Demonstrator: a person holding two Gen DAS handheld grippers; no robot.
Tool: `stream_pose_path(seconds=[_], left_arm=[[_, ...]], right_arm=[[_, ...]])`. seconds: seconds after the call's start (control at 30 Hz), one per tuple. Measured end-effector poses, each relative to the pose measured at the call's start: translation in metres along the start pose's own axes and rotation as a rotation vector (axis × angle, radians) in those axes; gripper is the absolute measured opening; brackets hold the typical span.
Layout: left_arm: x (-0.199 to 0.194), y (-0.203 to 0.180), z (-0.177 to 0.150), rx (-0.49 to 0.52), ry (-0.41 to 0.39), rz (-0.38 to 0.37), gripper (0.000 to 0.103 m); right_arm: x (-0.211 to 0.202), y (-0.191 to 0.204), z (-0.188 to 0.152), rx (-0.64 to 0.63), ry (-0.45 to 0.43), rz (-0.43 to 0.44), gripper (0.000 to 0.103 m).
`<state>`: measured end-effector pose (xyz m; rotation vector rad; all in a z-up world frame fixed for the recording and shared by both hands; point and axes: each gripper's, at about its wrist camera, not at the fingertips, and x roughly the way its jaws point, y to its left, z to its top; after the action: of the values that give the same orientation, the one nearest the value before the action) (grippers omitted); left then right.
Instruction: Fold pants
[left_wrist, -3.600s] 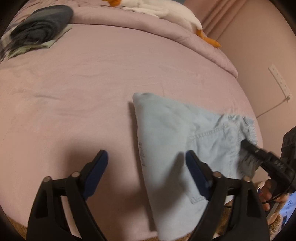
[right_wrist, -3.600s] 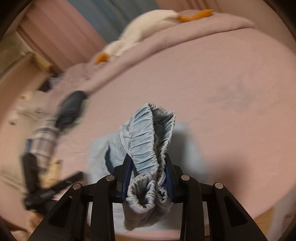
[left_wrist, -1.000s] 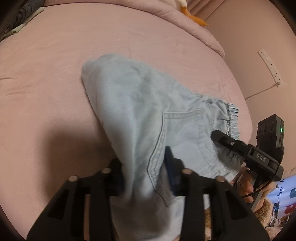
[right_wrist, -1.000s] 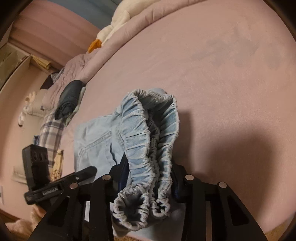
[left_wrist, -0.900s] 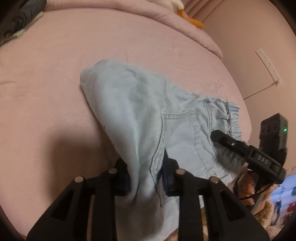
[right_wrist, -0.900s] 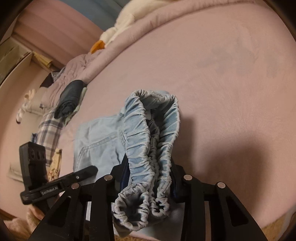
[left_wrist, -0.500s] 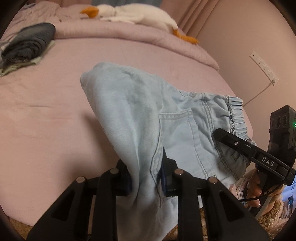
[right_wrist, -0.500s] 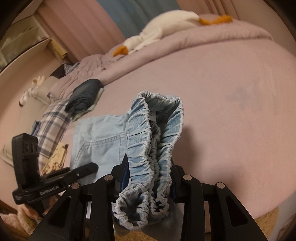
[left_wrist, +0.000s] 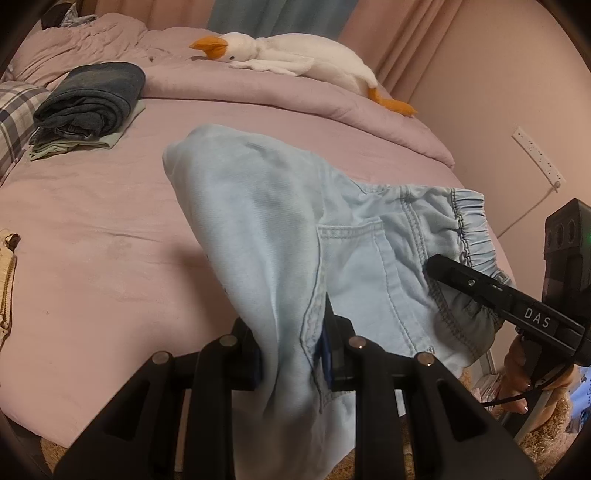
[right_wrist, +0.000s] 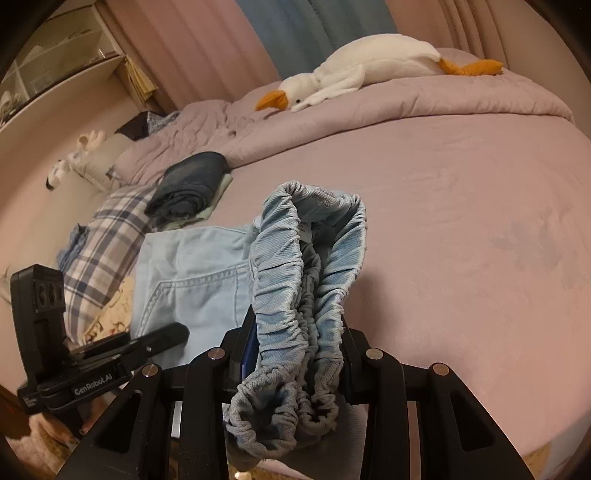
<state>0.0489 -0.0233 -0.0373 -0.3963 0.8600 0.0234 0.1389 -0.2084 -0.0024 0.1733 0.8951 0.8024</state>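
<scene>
From the left wrist view, the left gripper (left_wrist: 291, 349) is squeezed on a fold of the pants (left_wrist: 266, 229). The pants are light blue and hang over the pink bed (left_wrist: 92, 236). This view shows the back pocket (left_wrist: 354, 266). It also shows the right gripper (left_wrist: 476, 291) biting the stretchy waistband at the far side, with a hand (left_wrist: 517, 373) under it.

From the right wrist view, the right gripper (right_wrist: 295, 350) pinches the bunched waistband (right_wrist: 295, 295) close up. The left gripper (right_wrist: 162, 336) is low on the left. Only here can you see the shelf (right_wrist: 55, 62). A toy goose (right_wrist: 362, 62) and folded dark jeans (right_wrist: 188, 184) lie on the bed.
</scene>
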Motion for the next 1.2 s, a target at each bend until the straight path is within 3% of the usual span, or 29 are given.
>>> stream_pose_path(seconds=[0.5, 0.8, 1.03, 1.2], left_arm=[[0.048, 0.024, 0.011, -0.048, 0.108, 0.069, 0.023], [0.077, 0.046, 0.004, -0.108, 0.159, 0.108, 0.025], [0.087, 0.051, 0.001, -0.104, 0.181, 0.143, 0.041], [0.091, 0.053, -0.002, -0.089, 0.166, 0.169, 0.051]], right_arm=[[0.055, -0.009, 0.010, 0.072, 0.133, -0.035, 0.037], [0.088, -0.012, 0.009, 0.053, 0.198, -0.094, 0.037], [0.099, -0.029, -0.002, 0.069, 0.235, -0.142, 0.037], [0.100, -0.041, -0.005, 0.095, 0.245, -0.116, 0.040]])
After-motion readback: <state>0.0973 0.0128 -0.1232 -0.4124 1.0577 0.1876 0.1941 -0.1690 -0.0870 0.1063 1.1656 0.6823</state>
